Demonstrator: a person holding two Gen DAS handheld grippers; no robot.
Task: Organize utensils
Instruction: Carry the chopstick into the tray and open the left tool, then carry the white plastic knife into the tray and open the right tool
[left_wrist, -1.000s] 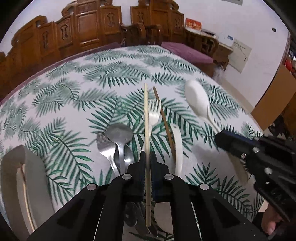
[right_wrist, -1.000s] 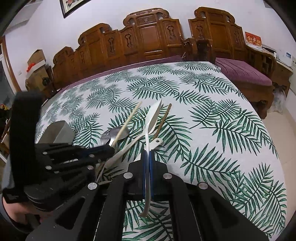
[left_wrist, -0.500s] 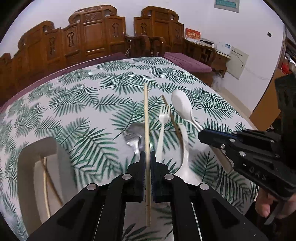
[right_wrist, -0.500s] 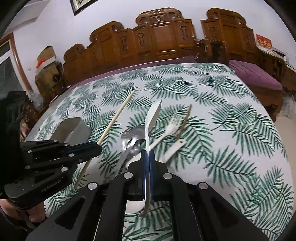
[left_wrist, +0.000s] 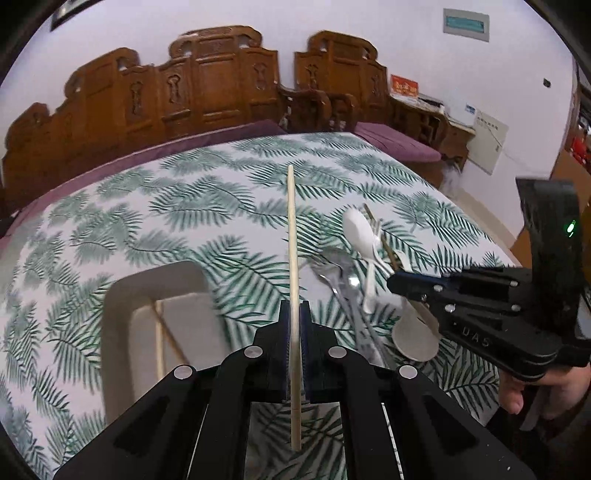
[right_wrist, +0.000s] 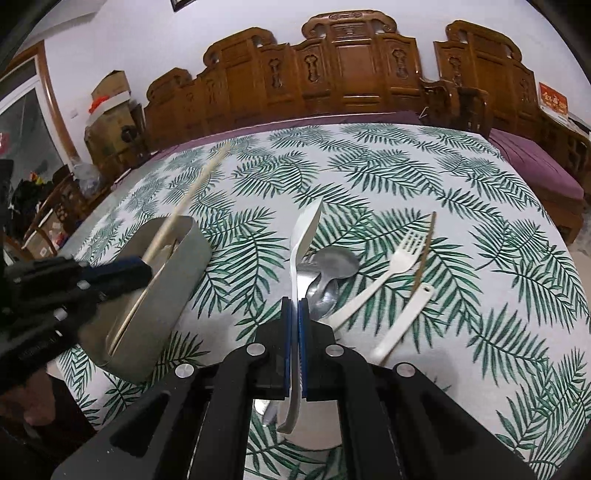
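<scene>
Chopstick (left_wrist: 292, 258) is riding pinched near its lower third in the fully closed left gripper (left_wrist: 294, 314), above the tablecloth beside the tray (left_wrist: 122, 291). Right gripper (right_wrist: 294, 314) is clamping the white plastic spoon (right_wrist: 304, 236) mid-handle. Both are looking light, stiff and slick, likely pivoting unless gripped nearer centre.

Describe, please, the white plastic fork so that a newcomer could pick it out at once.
On the palm-leaf tablecloth, look right of the metal spoons at the loose utensils. The white plastic fork lies flat and diagonal, tines pointing away beside a thin brown chopstick; it alone there has tines.
</scene>
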